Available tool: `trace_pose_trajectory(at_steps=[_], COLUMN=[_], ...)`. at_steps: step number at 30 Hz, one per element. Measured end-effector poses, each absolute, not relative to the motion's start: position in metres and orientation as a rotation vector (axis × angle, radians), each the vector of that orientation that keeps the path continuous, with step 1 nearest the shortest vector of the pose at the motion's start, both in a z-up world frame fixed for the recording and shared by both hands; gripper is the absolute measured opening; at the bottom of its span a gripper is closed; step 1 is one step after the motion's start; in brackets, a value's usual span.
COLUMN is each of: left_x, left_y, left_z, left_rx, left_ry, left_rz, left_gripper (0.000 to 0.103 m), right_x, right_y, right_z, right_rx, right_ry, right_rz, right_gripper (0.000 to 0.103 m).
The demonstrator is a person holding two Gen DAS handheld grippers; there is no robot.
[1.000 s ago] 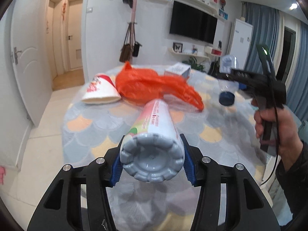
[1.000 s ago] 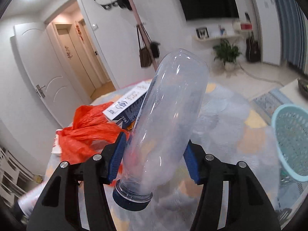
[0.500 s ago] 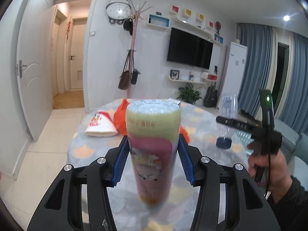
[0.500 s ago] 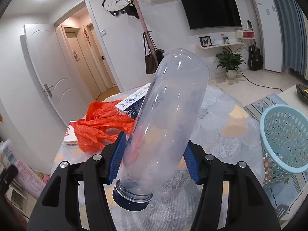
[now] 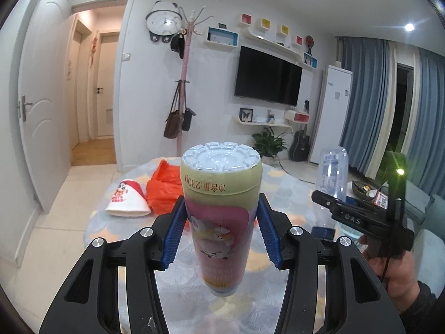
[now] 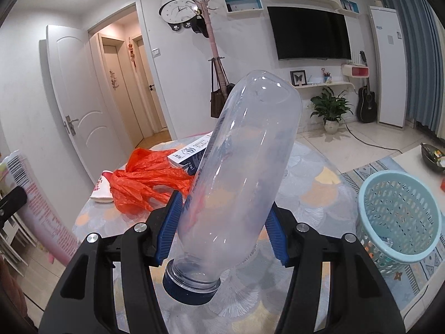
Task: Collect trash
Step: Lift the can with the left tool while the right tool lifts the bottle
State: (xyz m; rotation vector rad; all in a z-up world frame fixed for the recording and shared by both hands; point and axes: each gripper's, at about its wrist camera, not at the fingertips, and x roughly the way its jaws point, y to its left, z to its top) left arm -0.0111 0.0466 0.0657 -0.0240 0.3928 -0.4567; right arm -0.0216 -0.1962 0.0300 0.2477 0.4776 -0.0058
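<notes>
Your left gripper clamps the pink-and-green labelled plastic bottle upside down; your right gripper clamps the tilted clear plastic bottle. Both hang above the table, so either could slip before the pale-blue basket.

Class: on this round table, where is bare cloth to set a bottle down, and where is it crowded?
Bare: the table's right side, toward the blue basket. Crowded: the far left, with orange bag, paper cup and carton.
</notes>
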Motion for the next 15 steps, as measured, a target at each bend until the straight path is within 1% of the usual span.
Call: trace_pose_trajectory(at_steps=[15], left_x=[-0.001], left_y=[0.024], left_z=[0.061], left_rx=[-0.014], left_ry=[0.418], left_rz=[-0.484], left_gripper=[0.048], right_x=[-0.041], right_y=[-0.213], right_z=[0.034], right_rx=[0.211], right_ry=[0.443], right_rz=[-0.080], right_gripper=[0.054])
